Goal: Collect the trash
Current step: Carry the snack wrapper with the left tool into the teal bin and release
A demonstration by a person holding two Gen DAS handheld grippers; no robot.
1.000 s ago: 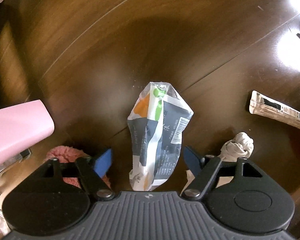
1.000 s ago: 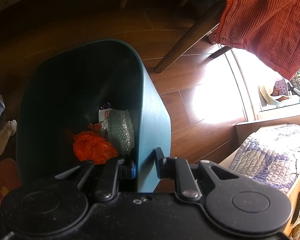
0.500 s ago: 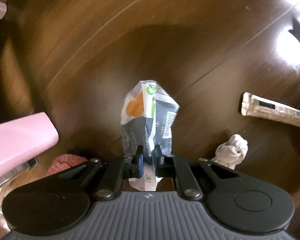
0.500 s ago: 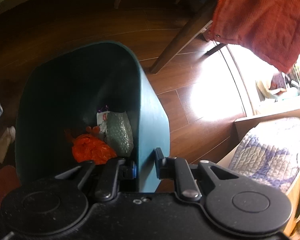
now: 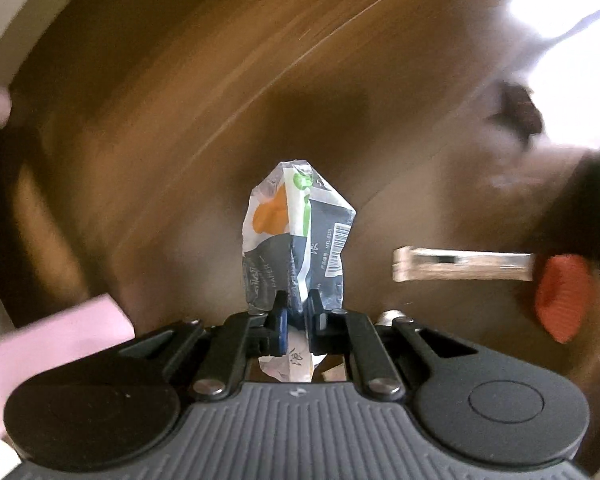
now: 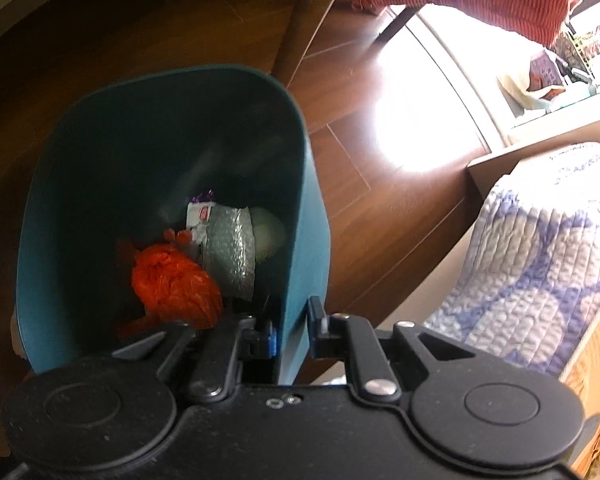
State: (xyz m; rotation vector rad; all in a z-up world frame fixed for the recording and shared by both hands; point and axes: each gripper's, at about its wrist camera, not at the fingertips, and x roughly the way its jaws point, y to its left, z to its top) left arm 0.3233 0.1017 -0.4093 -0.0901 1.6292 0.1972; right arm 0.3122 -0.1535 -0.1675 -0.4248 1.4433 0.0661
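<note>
Left gripper (image 5: 296, 314) fingers clamped on crumpled wrapper (image 5: 296, 240) at frame centre above blurred wooden floor (image 5: 180, 120), right gripper (image 6: 292, 332) fingers pinching teal bin (image 6: 300, 208) wall, lower centre, trash inside

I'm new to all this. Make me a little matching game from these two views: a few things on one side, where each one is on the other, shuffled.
Things:
1. crumpled wrapper
2. orange bag
3. tan packet
4. bin

Places:
A. lying on the wooden floor
B. inside the bin
C. its wall pinched by the right gripper
D. pinched by the left gripper

Pairs: 1-D, 2-B, 3-A, 4-C
</note>
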